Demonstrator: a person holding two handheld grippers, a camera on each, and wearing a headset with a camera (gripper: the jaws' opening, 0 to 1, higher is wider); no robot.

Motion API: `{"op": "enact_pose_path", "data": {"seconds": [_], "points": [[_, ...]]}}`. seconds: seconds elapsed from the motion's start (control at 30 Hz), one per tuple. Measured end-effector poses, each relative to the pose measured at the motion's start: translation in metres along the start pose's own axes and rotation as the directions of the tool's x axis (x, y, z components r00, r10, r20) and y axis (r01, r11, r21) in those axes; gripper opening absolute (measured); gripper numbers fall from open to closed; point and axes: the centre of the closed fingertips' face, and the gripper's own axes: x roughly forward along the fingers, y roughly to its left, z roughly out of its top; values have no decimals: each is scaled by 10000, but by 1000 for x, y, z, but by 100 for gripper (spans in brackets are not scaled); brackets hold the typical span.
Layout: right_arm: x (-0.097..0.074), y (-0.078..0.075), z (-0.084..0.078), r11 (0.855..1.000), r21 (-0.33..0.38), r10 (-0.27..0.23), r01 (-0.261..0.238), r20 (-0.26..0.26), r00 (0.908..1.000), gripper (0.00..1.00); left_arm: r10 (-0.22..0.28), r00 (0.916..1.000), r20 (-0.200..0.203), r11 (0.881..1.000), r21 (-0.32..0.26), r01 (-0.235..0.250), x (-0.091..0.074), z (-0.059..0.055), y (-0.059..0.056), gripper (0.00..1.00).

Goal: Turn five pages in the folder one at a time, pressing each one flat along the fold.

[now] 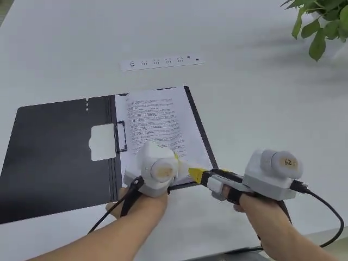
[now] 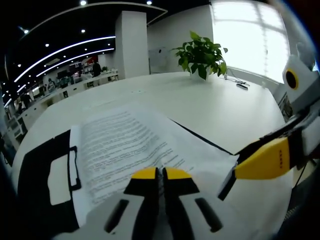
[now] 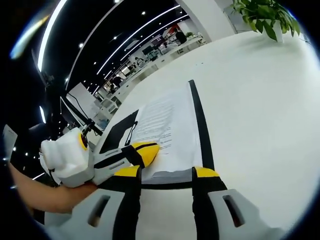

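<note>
A black folder (image 1: 54, 157) lies open on the white table, its metal clip (image 1: 120, 136) at the fold and a stack of printed pages (image 1: 157, 117) on its right half. My left gripper (image 1: 175, 159) is shut, its yellow tips (image 2: 160, 175) together low over the top page (image 2: 120, 145) near its lower edge. Whether paper is pinched between them I cannot tell. My right gripper (image 1: 197, 174) is open at the folder's lower right corner, one jaw on each side of that corner (image 3: 166, 172). The page's lower edge (image 3: 170, 176) looks slightly raised there.
A white power strip (image 1: 161, 61) lies beyond the folder. A green potted plant (image 1: 321, 22) stands at the far right. The near table edge (image 1: 326, 231) runs just behind my right hand, and a cable trails from each gripper.
</note>
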Motion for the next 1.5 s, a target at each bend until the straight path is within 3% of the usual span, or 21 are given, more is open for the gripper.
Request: {"op": "enact_pose_path", "data": {"seconds": [0.17,0.5,0.7,0.77,0.93,1.0,1.3,1.5], "points": [[2,-8,2,9992,348,-219,216,82,9997,29,-2,10000,-8,10000,-5,2,0,0,0,2],[3,-23,1,9942,617,-883,880,28,9961,0,-24,10000,-44,10000,-34,24,1,0,0,2],[3,-24,1,9909,917,-999,985,101,9949,0,-144,9999,-50,9993,-338,142,-1,1,0,4],[0,-22,4,9910,983,-937,914,195,9954,0,-233,9996,-133,9996,-161,231,-2,0,-1,5],[-5,-10,17,9921,1174,-513,434,650,9966,0,-323,9991,-265,9990,-331,314,-13,2,3,19],[-8,-3,23,9935,1104,-367,280,772,9963,0,-352,9989,-293,9990,-282,344,-20,3,6,17],[-13,29,43,9932,976,493,-635,1413,9887,0,-296,9989,355,9989,-342,308,-56,24,20,21],[-14,61,55,9882,729,1204,-1349,1759,9770,0,-224,9981,581,9991,-344,244,-84,29,34,23]]}}
